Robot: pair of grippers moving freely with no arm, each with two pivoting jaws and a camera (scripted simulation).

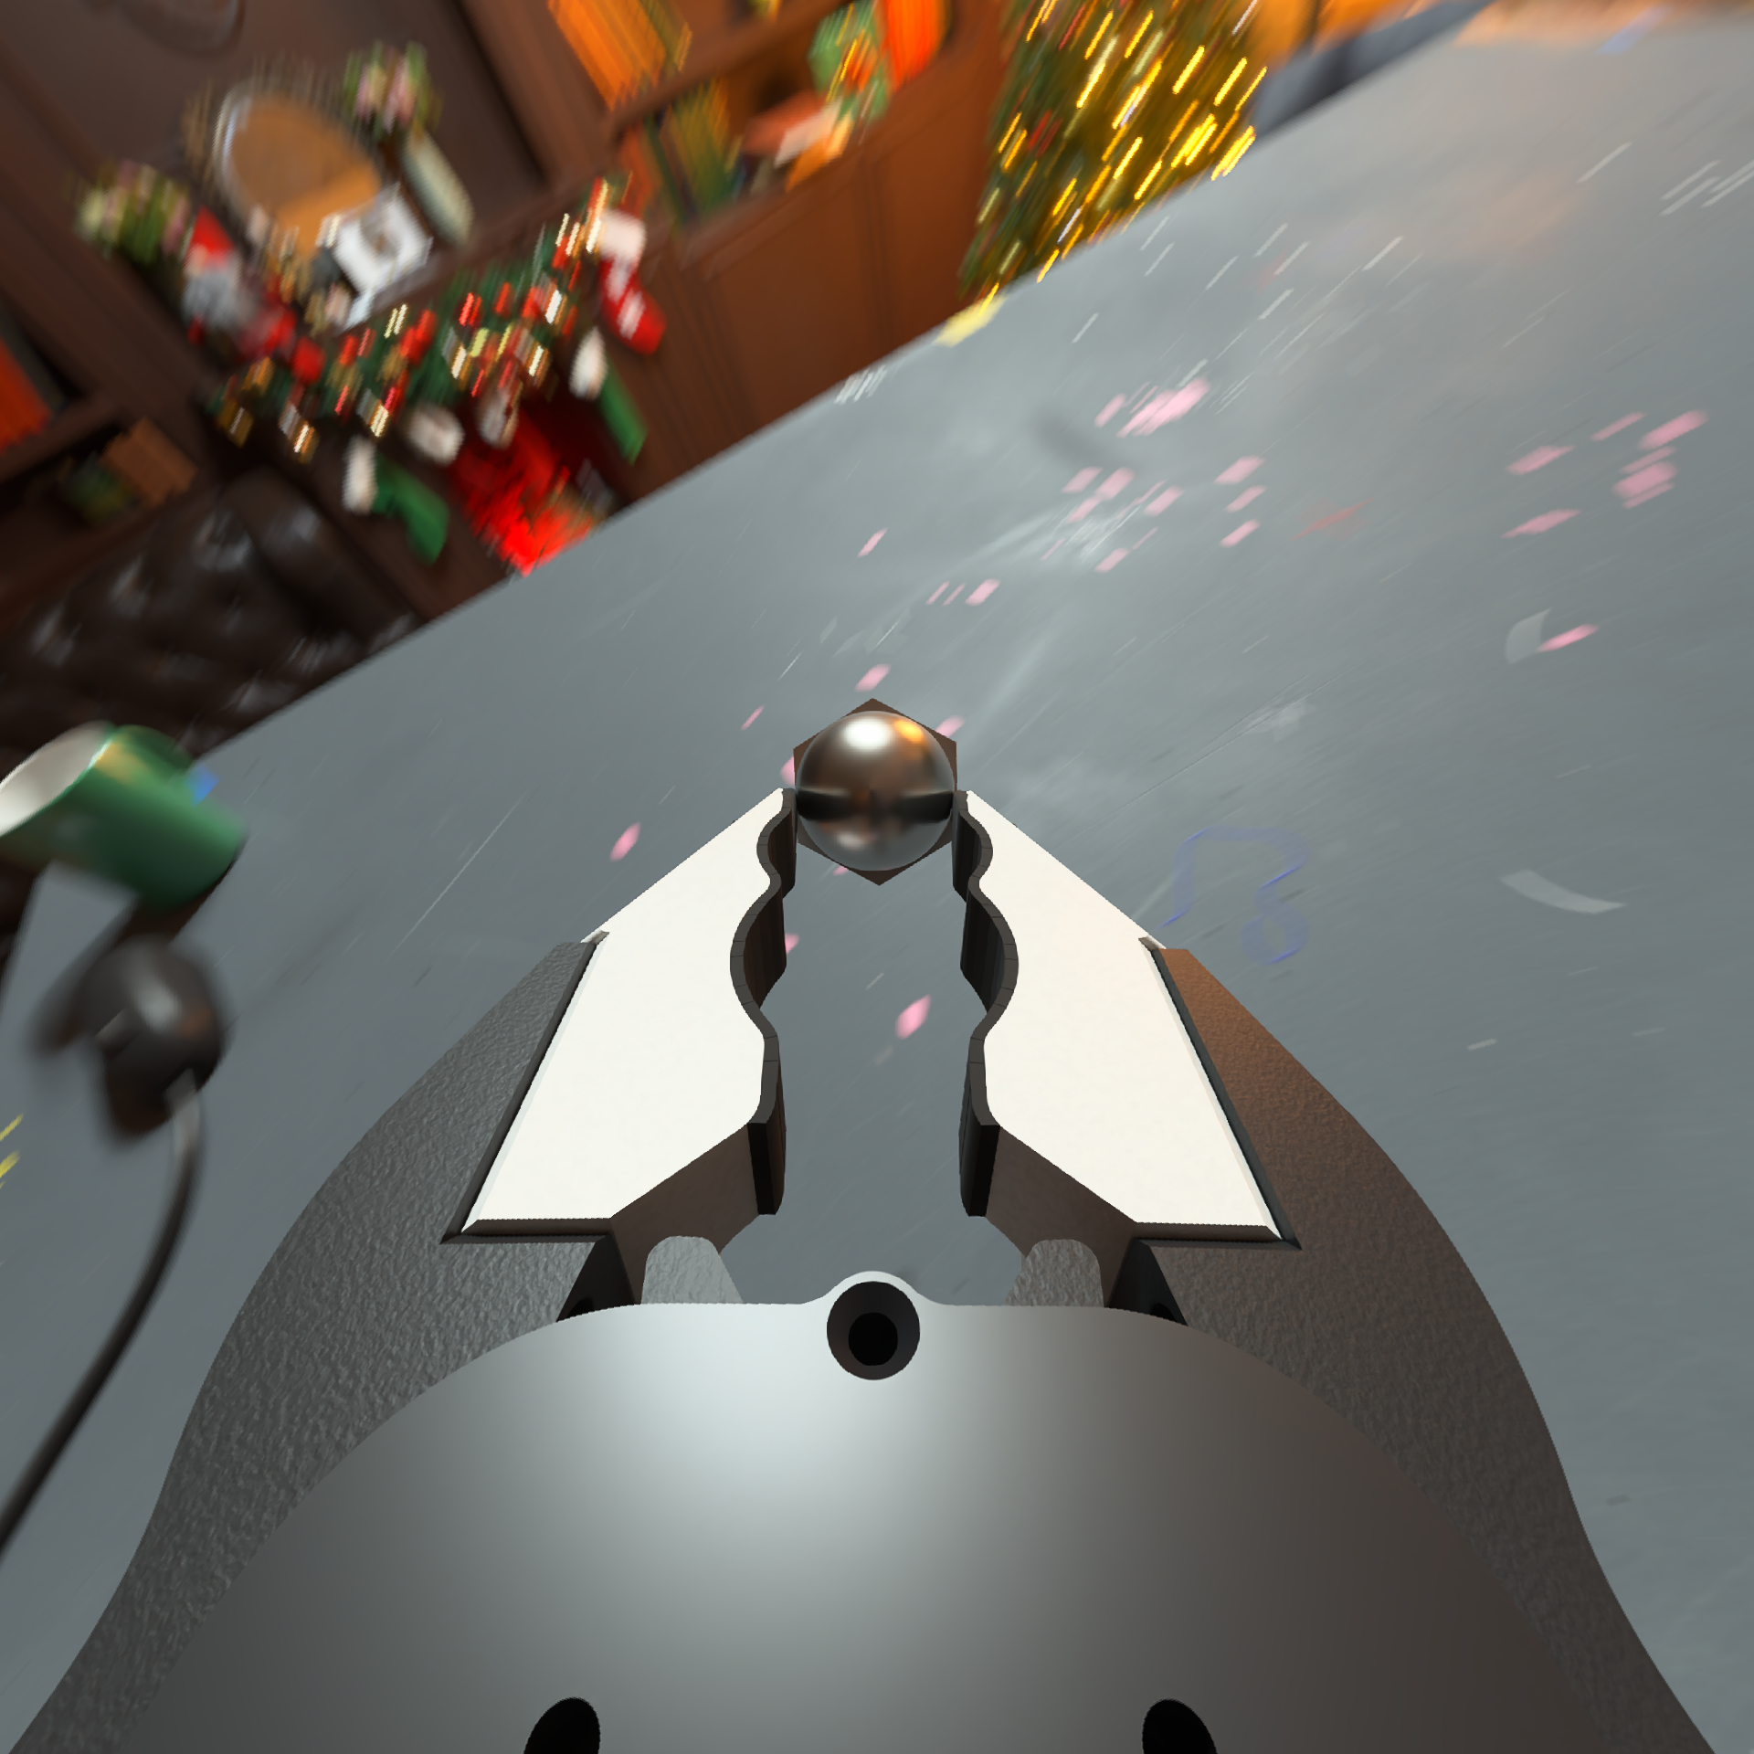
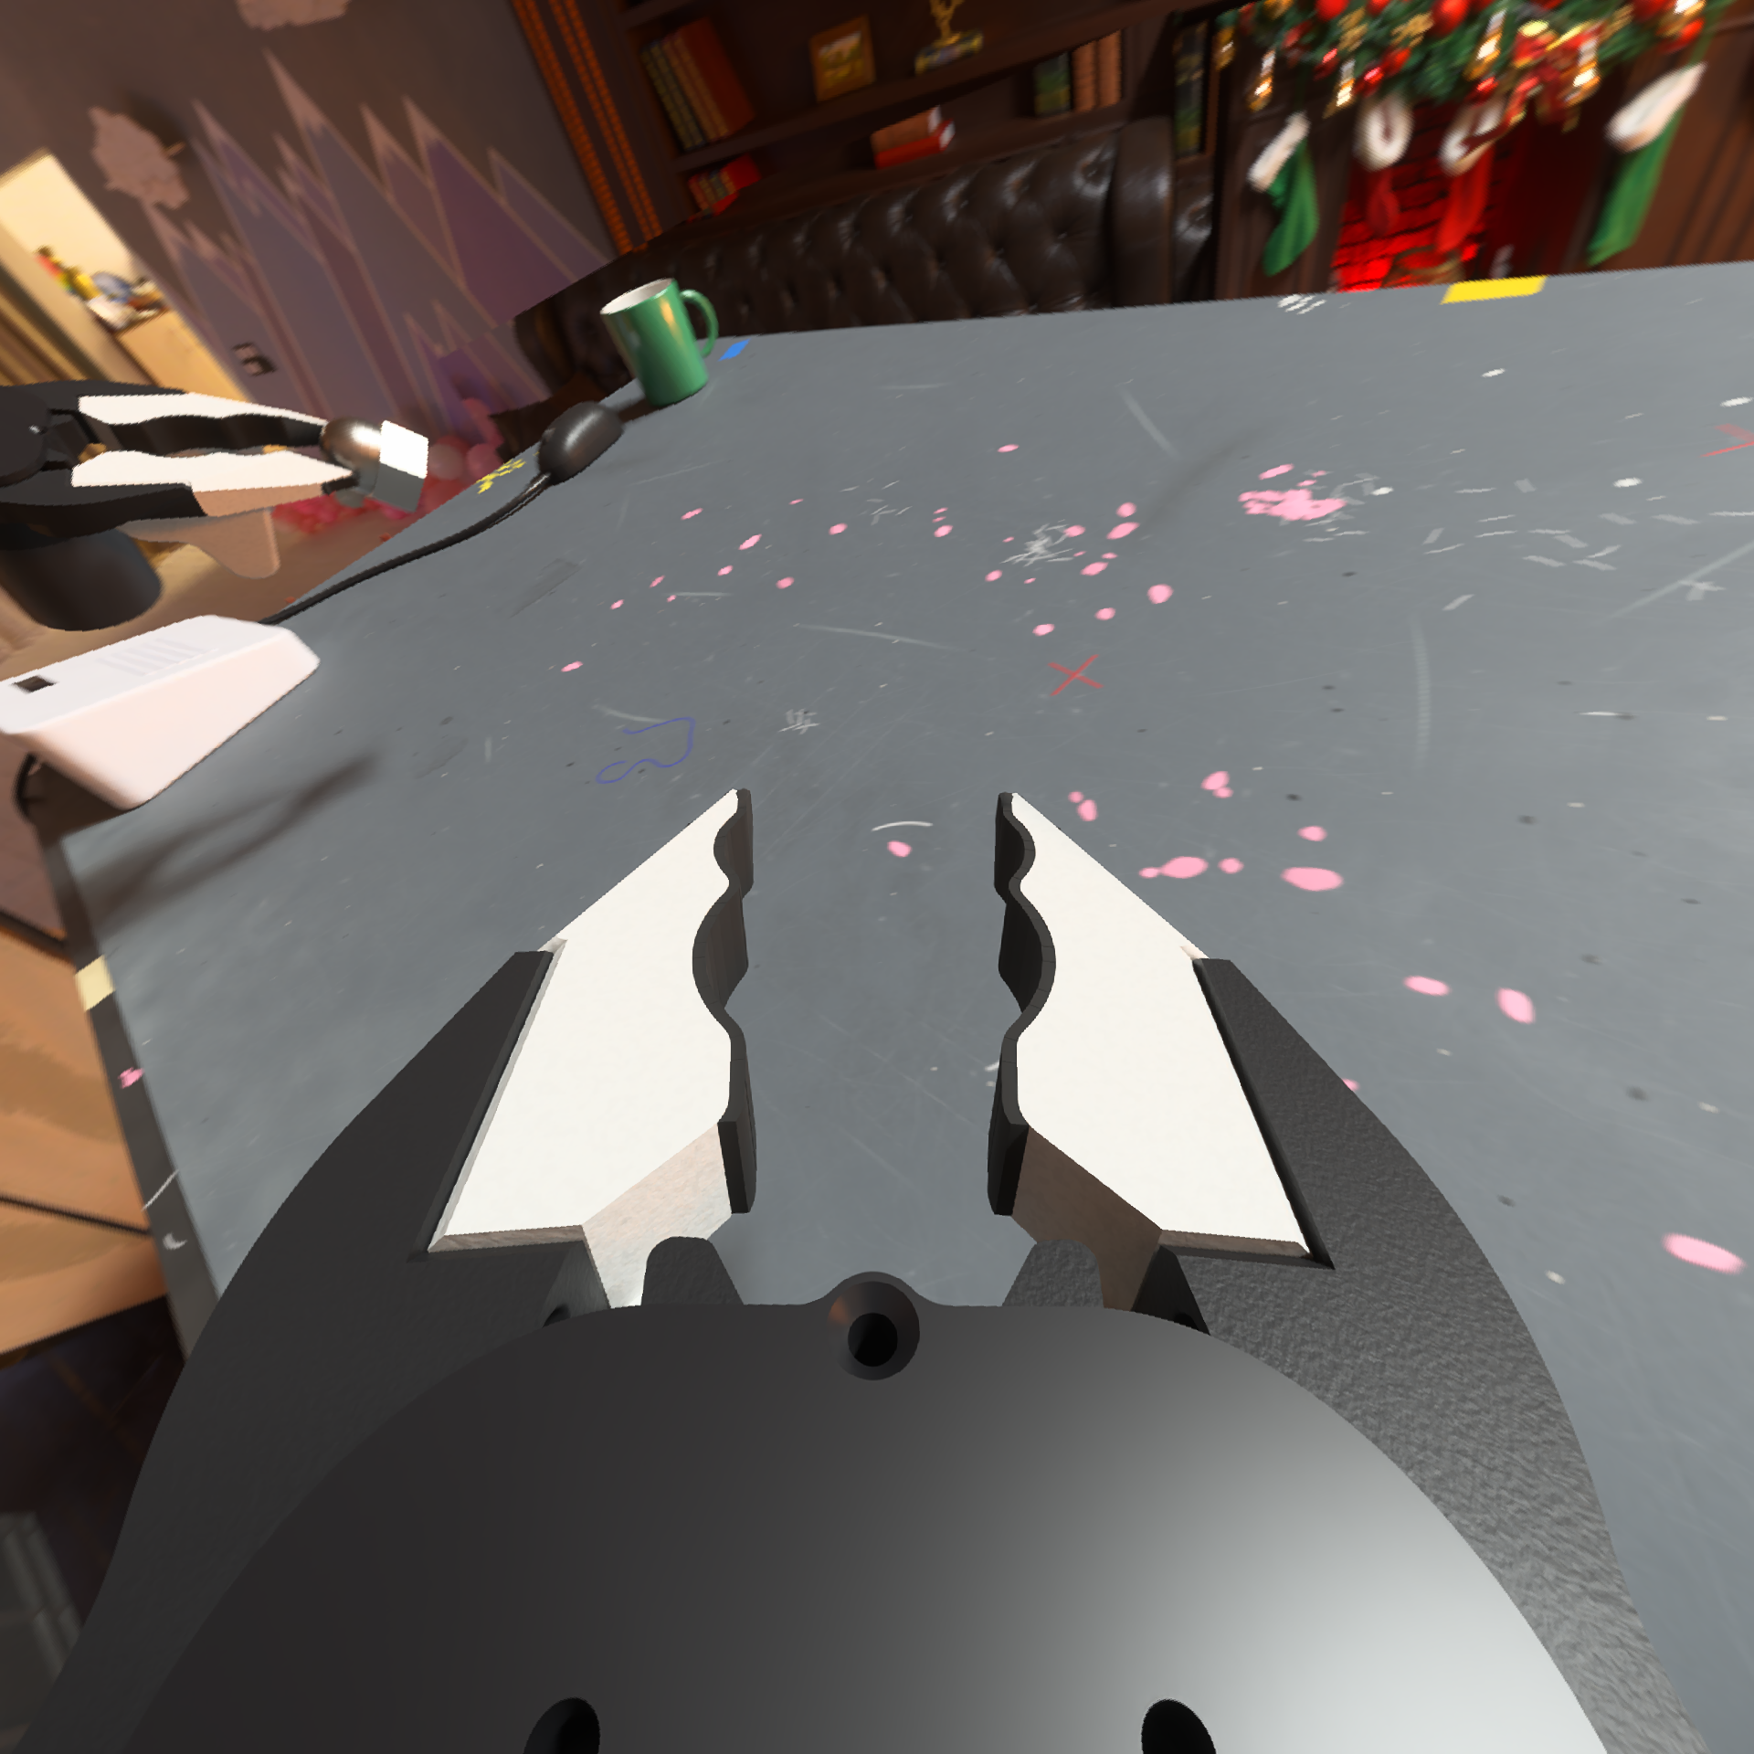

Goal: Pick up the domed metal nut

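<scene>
The domed metal nut (image 1: 873,793) is shiny, with a round cap on a hexagonal base. My left gripper (image 1: 873,807) is shut on it at the fingertips and holds it up above the grey table (image 1: 1329,664). In the right wrist view the left gripper (image 2: 337,465) shows at the far left, raised off the table beyond its left edge, with the nut (image 2: 375,456) between its tips. My right gripper (image 2: 873,807) is open and empty, low over the near part of the table (image 2: 1234,664).
A green mug (image 2: 664,342) (image 1: 114,816) stands at the table's far left corner. A black mouse (image 2: 579,437) (image 1: 152,1025) with a cable lies beside it. A white box (image 2: 152,702) sits at the left edge. Pink paint spots mark the table top.
</scene>
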